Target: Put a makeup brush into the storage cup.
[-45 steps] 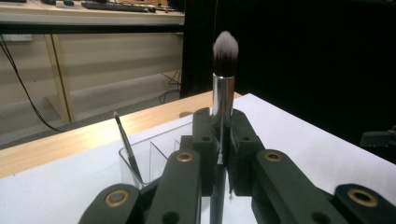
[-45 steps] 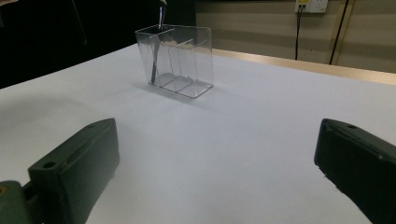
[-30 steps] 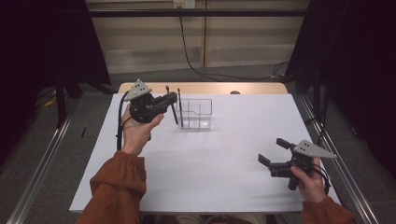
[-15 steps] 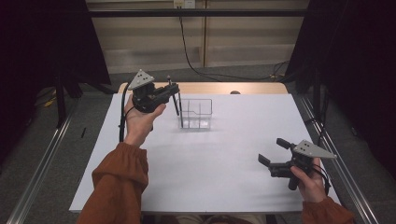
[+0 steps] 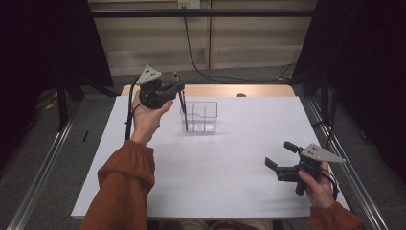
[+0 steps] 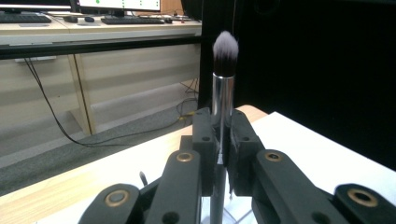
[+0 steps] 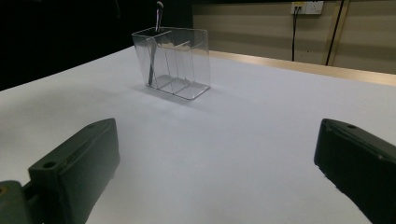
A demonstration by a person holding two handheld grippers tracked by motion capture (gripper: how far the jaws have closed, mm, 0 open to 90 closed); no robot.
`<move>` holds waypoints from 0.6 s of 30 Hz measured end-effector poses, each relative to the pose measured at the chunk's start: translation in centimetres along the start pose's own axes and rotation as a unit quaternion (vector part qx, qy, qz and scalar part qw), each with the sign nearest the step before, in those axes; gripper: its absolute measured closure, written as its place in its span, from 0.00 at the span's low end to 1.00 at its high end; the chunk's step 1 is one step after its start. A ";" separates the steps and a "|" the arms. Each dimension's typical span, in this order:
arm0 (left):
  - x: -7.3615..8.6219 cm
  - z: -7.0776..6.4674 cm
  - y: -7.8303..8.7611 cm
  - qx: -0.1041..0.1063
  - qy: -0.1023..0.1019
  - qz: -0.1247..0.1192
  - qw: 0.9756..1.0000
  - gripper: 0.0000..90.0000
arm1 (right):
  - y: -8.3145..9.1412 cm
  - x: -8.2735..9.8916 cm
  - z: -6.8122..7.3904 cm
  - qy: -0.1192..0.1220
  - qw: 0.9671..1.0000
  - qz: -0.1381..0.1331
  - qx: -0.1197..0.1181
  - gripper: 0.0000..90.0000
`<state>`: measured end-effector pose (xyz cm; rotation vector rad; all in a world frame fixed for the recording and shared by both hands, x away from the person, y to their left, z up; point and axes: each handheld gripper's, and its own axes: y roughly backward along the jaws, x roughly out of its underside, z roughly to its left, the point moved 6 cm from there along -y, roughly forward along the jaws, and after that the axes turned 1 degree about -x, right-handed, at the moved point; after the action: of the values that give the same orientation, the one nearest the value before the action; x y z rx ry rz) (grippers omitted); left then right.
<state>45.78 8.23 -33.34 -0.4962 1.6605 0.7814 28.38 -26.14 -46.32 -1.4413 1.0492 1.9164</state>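
Clear plastic organiser at my bench's twelve o'clock; makeup brush, upright, clamped in left hand-held gripper, tip inside its nine-o'clock compartment. Right hand-held gripper apart, idle at four o'clock.

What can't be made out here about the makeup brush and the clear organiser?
- Silver-handled makeup brush: its lower end, left gripper view, hidden behind the left claw.
- Whether the brush tip touches the clear plastic divided organiser's floor: right gripper view, too small.
- Brush bristles: high view, too small.
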 end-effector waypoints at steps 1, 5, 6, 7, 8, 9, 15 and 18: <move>-0.1 0.0 -0.2 -0.001 0.000 -0.002 1.000 0.93 | 0.0 0.0 0.0 0.001 1.000 0.001 -0.001 0.00; -0.4 0.1 -0.9 -0.003 -0.001 -0.002 1.000 0.93 | 0.0 0.0 0.0 0.001 1.000 0.000 -0.001 0.00; -0.4 0.1 -1.1 -0.005 -0.003 0.001 1.000 0.93 | 0.0 0.0 0.0 0.001 1.000 0.000 -0.001 0.00; -0.5 0.1 -1.3 -0.005 -0.002 0.001 1.000 0.93 | 0.0 0.0 0.0 0.000 1.000 0.000 -0.001 0.00; -0.5 0.2 -1.4 -0.006 -0.001 0.001 1.000 0.93 | 0.0 0.0 0.0 0.000 1.000 0.000 -0.001 0.00; -0.4 0.2 -1.6 -0.006 -0.001 0.001 1.000 0.93 | 0.0 0.0 0.0 0.000 1.000 0.000 -0.002 0.00; -0.1 0.5 -2.2 -0.011 0.001 0.003 1.000 0.93 | 0.0 0.1 0.0 0.003 1.000 0.000 -0.004 0.00; 0.0 0.6 -2.5 -0.015 0.004 0.002 1.000 0.93 | 0.0 0.1 0.0 0.003 1.000 0.001 -0.005 0.00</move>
<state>47.93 6.94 -33.97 -0.5166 1.6593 0.8095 28.35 -26.11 -46.42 -1.4528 1.0461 1.9224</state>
